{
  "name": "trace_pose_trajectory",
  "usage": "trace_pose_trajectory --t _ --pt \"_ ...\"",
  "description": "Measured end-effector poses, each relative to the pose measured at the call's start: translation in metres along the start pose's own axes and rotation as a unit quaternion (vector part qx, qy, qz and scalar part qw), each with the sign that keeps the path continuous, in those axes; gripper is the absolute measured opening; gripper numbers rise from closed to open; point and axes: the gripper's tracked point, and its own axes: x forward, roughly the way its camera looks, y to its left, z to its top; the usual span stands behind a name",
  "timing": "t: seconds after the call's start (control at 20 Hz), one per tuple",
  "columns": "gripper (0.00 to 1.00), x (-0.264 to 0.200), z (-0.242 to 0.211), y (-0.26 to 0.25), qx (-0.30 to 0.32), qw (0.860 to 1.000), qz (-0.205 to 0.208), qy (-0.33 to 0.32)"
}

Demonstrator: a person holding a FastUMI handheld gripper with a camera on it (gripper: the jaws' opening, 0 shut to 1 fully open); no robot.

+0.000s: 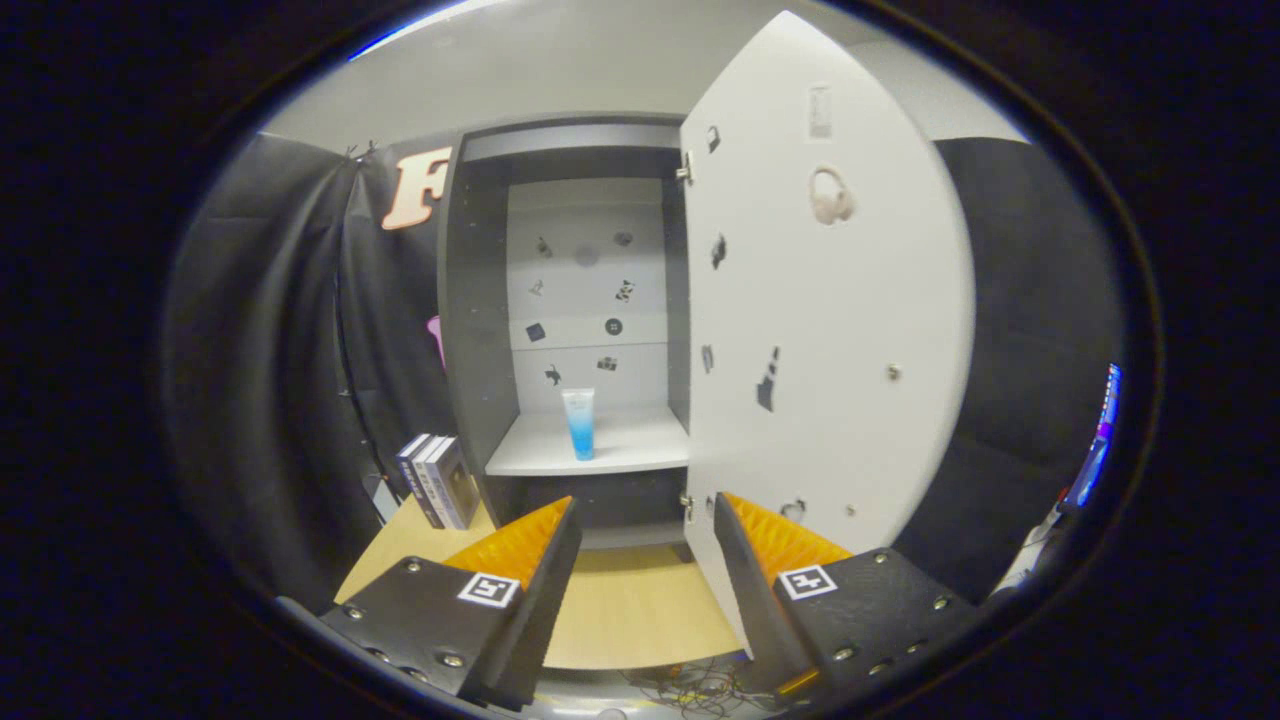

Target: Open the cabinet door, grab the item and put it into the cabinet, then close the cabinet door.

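My gripper [645, 525] has its fingers spread wide with nothing between them, held over the wooden table [640, 610]. Beyond them I see the cabinet [475, 330] with its door [830, 330] swung open to the right. The blue tube [579, 424] stands upright on the cabinet shelf [640, 445]. Some books [438, 480] stand just left of the cabinet
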Motion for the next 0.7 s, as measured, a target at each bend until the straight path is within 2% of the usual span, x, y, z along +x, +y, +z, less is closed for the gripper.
trace_pose_trajectory --t 0.2,0.35,0.55,0.7 --pt "0.79 -0.037 -0.009 -0.083 0.018 0.997 -0.074 0.005" --pt "0.79 -0.045 -0.012 -0.138 0.038 0.992 -0.119 0.008" --pt "0.79 -0.029 -0.013 -0.173 0.053 0.989 -0.136 0.006" --pt "0.81 -0.011 -0.01 -0.174 0.065 0.99 -0.122 0.003"
